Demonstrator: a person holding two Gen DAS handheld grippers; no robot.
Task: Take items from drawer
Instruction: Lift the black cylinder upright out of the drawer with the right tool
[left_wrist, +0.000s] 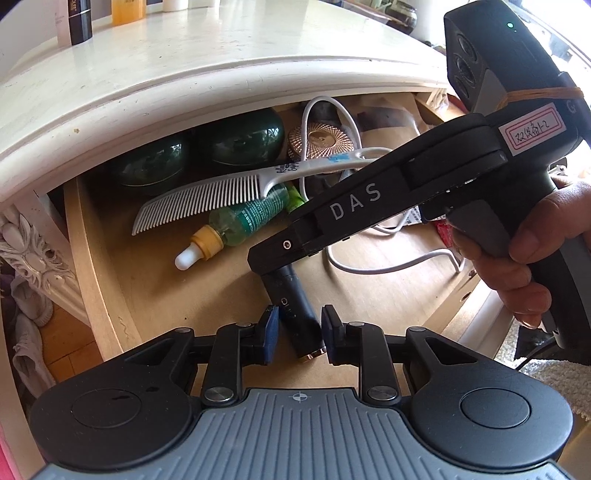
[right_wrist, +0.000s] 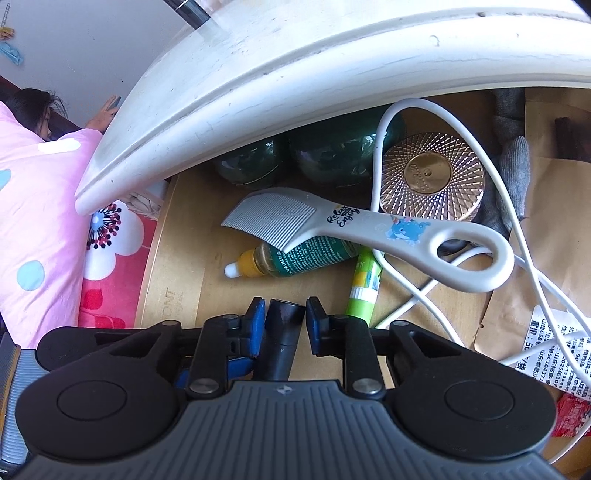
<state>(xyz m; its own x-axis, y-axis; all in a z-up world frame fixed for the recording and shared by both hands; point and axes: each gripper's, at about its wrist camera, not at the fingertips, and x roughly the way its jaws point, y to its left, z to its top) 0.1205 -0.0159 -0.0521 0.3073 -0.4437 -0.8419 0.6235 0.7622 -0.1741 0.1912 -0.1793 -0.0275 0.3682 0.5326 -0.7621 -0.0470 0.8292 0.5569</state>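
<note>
The wooden drawer (left_wrist: 88, 240) (right_wrist: 177, 258) stands pulled out under the white dresser top (left_wrist: 184, 74). A black tube (left_wrist: 297, 310) (right_wrist: 282, 332) sits low at the drawer's front. My left gripper (left_wrist: 300, 328) is shut on its near end, with a blue pad on each side. My right gripper (left_wrist: 275, 264) (right_wrist: 284, 321) reaches in from the right and is shut on the tube's other end. Behind lie a grey comb (left_wrist: 207, 199) (right_wrist: 332, 221) and, under it, a green dropper bottle (left_wrist: 243, 221) (right_wrist: 295, 258).
At the drawer's back are two dark green jars (left_wrist: 236, 140) (right_wrist: 332, 151) and a gold compact (left_wrist: 319, 142) (right_wrist: 432, 177). A white cable (left_wrist: 388, 266) (right_wrist: 406, 306) loops over brown paper. A green stick (right_wrist: 364, 284) lies beside the bottle. A person (right_wrist: 37, 122) lies under a pink blanket at the left.
</note>
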